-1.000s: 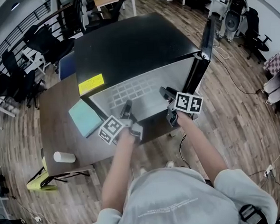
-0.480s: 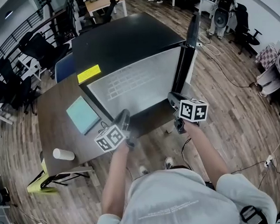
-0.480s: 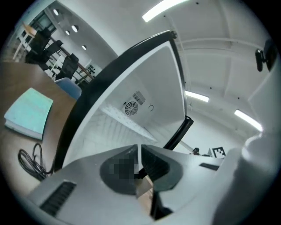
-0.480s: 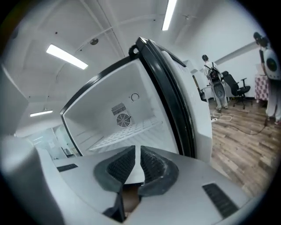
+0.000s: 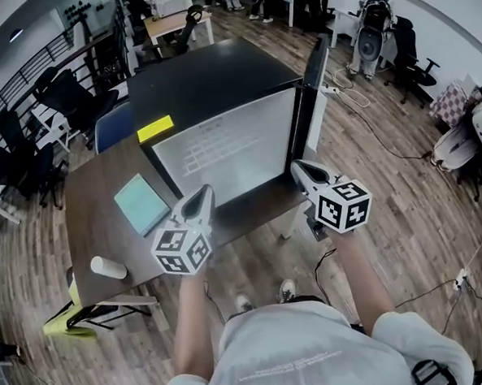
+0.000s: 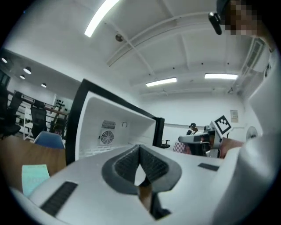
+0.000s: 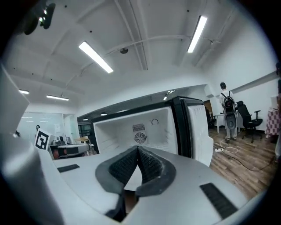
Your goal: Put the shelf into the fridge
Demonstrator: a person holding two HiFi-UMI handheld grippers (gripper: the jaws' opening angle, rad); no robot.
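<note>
Jaws have just closed on both grippers, pads pressed together with nothing between them. Far left on the table (image 5: 91, 209), a white cup (image 5: 107, 267) lies on its side, with a teal pad (image 5: 141, 203) near it. Left gripper (image 5: 202, 195) hangs off the table's front edge, clear of the fridge (image 5: 209, 76). Centre stage: the black fridge sits on the table, yellow label (image 5: 155, 128) on top, and inside its white cavity the shelf (image 5: 223, 160) lies flat — spanning wall to wall. Right gripper (image 5: 298, 167) points at the opening, also clear. Fridge door (image 5: 311, 77) stands open at the right.
</note>
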